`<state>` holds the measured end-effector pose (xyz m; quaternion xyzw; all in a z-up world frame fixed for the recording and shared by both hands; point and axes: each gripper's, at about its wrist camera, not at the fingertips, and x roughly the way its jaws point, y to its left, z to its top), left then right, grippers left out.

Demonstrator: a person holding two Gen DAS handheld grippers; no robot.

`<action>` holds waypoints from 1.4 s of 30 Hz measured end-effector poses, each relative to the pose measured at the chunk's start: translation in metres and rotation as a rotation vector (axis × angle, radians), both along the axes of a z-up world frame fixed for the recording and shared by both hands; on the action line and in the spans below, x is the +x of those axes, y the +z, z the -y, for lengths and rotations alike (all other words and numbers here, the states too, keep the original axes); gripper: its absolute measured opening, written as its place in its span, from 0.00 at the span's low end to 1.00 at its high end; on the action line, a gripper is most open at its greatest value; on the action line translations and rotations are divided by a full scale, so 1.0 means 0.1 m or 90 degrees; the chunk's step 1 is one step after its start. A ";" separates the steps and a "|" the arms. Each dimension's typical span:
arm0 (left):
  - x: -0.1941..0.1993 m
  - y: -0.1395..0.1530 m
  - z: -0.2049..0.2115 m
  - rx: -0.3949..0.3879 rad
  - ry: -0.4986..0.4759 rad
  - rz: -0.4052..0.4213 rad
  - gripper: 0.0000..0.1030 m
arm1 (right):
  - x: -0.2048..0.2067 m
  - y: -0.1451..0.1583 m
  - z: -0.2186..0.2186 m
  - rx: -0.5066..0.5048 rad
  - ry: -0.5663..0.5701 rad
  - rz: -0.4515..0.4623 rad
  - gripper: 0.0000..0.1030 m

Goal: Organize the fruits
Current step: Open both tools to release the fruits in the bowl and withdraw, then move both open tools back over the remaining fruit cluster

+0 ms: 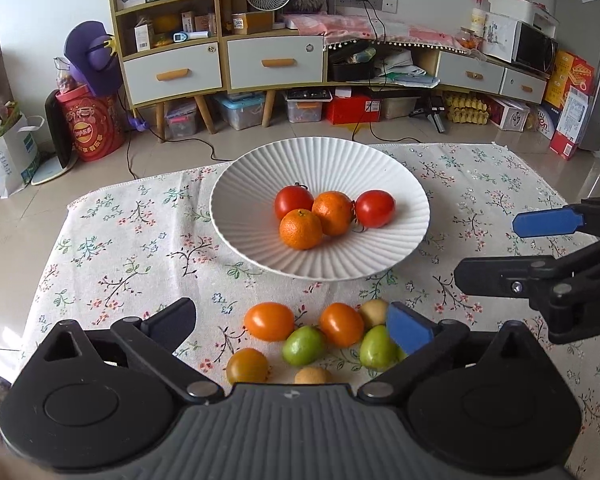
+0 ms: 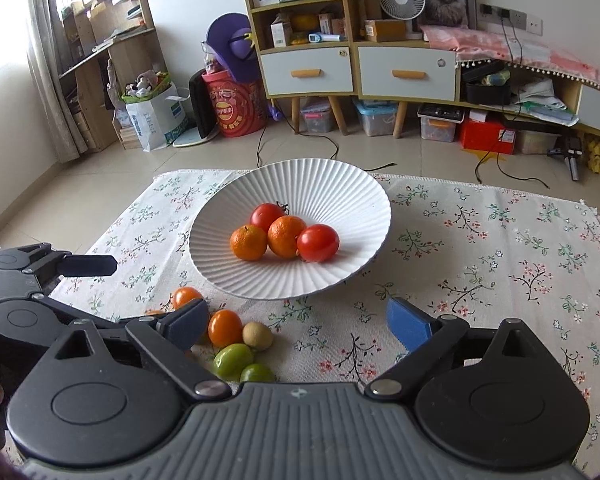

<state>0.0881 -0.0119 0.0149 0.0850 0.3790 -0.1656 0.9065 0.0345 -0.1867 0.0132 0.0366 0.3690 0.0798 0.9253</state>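
Note:
A white ribbed plate stands on the floral cloth and holds two red tomatoes and two mandarins. In front of it lie loose fruits: orange tomatoes, green fruits and small brown ones. My left gripper is open, low over the loose fruits, empty. My right gripper is open and empty, to the right of the loose fruits; it shows in the left wrist view.
The floral cloth covers a low table. Behind it are tiled floor, cables, a drawer cabinet, storage boxes and a red drum.

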 end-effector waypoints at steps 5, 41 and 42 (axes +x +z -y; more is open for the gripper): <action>-0.09 -0.01 -0.15 0.004 0.011 -0.004 0.93 | -0.08 -0.05 -0.03 -0.002 0.007 -0.015 0.96; -0.60 -0.48 -0.53 0.021 0.005 -0.054 0.93 | -0.45 -0.46 -0.42 -0.064 0.061 -0.076 0.99; -0.60 -0.49 -0.53 0.017 0.006 -0.053 0.93 | -0.45 -0.47 -0.43 -0.066 0.062 -0.077 0.99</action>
